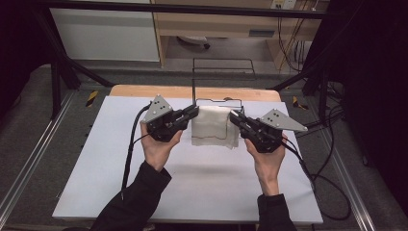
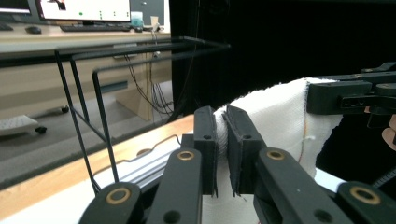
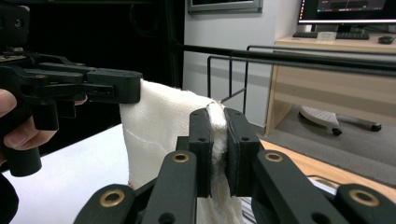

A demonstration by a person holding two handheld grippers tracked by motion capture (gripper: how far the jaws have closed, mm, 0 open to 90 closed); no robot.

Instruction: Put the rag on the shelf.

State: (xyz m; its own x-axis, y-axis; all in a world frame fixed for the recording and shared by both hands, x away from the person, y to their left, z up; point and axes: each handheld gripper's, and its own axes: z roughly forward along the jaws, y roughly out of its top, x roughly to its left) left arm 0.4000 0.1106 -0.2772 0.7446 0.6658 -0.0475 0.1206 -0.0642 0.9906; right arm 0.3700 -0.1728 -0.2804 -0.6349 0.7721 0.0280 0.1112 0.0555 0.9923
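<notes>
My left gripper (image 1: 192,112) and my right gripper (image 1: 235,117) each clamp an upper corner of the white cloth (image 1: 214,126), jaws nearly closed on the fabric, as both gripper views confirm (image 2: 223,140) (image 3: 218,140). The cloth hangs stretched between the two grippers, just in front of the black wire rack (image 1: 217,101), its lower edge reaching toward the white desk (image 1: 96,163). The rack stands at the desk's far edge, behind the cloth.
</notes>
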